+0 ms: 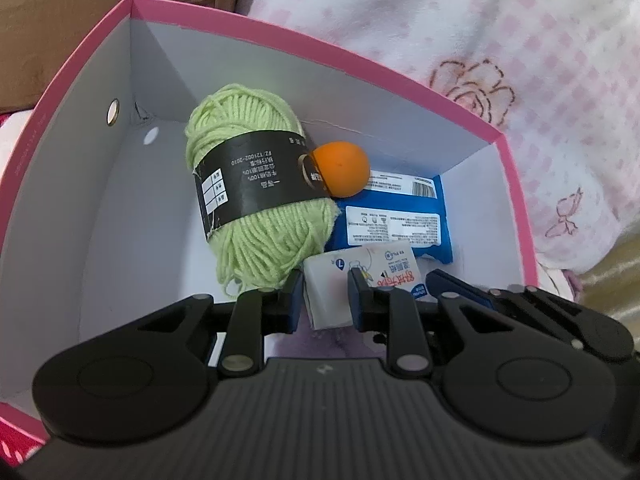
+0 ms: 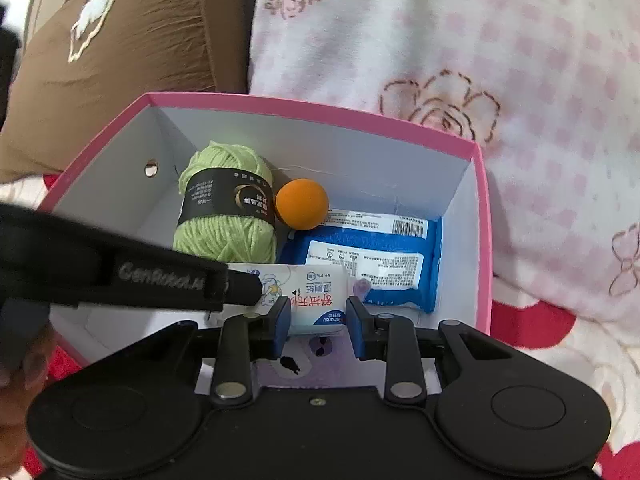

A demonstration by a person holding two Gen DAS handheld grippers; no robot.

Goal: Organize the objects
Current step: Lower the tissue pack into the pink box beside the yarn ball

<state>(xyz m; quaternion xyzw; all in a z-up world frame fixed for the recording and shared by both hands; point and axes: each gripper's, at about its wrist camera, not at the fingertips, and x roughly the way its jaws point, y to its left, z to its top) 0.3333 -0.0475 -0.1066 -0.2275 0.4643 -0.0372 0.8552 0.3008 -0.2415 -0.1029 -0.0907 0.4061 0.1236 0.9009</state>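
A pink box (image 1: 280, 32) (image 2: 320, 110) with a white inside holds a green yarn skein (image 1: 248, 184) (image 2: 228, 216), an orange ball (image 1: 344, 168) (image 2: 302, 204) and a blue wipes pack (image 1: 396, 216) (image 2: 372, 264). A small white tissue pack (image 1: 376, 268) (image 2: 316, 284) hangs over the box's near end. My left gripper (image 1: 326, 300) is shut on one end of it. The other end sits in my right gripper (image 2: 318, 322), also shut. In the right wrist view the left gripper's black finger (image 2: 240, 286) reaches in from the left.
The box rests on a white blanket with pink checks and flower outlines (image 1: 500, 40) (image 2: 480, 40). A brown cushion (image 2: 120, 40) lies behind the box at the left. A person's hand (image 2: 24, 360) shows at the left edge.
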